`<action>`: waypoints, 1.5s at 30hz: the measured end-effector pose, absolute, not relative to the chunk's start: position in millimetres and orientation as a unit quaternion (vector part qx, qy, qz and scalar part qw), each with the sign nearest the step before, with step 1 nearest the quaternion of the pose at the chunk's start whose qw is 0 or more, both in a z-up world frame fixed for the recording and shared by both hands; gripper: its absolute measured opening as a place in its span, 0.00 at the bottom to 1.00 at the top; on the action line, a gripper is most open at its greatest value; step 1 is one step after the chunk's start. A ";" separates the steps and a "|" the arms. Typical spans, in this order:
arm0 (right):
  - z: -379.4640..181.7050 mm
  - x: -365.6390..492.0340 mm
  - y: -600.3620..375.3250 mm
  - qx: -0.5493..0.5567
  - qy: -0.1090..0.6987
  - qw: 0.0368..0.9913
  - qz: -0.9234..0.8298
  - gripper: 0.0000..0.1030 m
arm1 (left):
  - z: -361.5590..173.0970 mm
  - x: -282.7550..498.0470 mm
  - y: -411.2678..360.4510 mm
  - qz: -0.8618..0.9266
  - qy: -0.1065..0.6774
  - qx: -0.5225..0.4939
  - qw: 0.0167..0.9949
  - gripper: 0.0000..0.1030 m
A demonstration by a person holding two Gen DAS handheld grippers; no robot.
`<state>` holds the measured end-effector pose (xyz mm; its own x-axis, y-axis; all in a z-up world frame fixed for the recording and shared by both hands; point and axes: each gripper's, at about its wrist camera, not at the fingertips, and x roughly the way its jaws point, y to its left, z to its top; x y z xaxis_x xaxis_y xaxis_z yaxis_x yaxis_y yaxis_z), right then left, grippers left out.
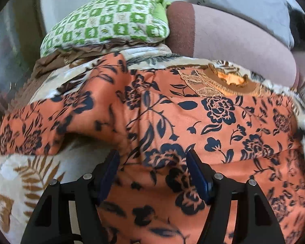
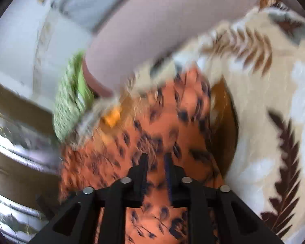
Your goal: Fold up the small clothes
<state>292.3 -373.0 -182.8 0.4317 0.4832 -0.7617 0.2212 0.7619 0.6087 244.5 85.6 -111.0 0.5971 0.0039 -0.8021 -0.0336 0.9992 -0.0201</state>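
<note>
Hidden/blurred: right wrist view heavily smeared; garment print reads only as dark streaks there. Lower hem of the orange floral garment point(image 1: 193, 118) cut off by the frame bottom in the left view.
Garment: thin orange cloth, navy rose-and-leaf print, brown embroidered neckline point(image 1: 223, 81) at the far edge; spread on the leaf-print blanket point(image 1: 30, 174), one sleeve point(image 1: 40, 126) reaching out to the left.
Left gripper point(image 1: 152, 162): fingers spread wide, blue pads over the cloth, gripping nothing.
Right gripper point(image 2: 155, 158): fingers narrow, small gap, orange cloth point(image 2: 162, 122) beneath; whether cloth is pinched, cannot tell.
Bedding: fuzzy cream blanket with brown fern fronds.
Beyond: green-and-white check pillow point(image 1: 111, 22); smooth mauve cushion point(image 1: 233, 38) beside it.
</note>
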 end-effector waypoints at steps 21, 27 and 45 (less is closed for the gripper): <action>-157.9 151.0 -322.5 0.309 0.477 0.818 0.087 0.94 | -122.9 182.4 453.0 0.130 0.338 -0.484 0.797 0.95; -160.2 152.6 -321.2 0.320 0.472 0.818 0.078 0.94 | -145.4 194.4 470.9 0.125 0.349 -0.505 0.779 0.95; -165.5 152.6 -318.9 0.317 0.472 0.819 0.078 0.94 | -175.3 191.0 481.0 0.149 0.310 -0.587 0.733 0.24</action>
<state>152.6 -318.9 -165.5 0.5431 0.4265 -0.7233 0.1706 0.7874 0.5924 191.0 481.0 -175.3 0.7637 -0.1453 -0.6290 -0.5819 0.2671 -0.7682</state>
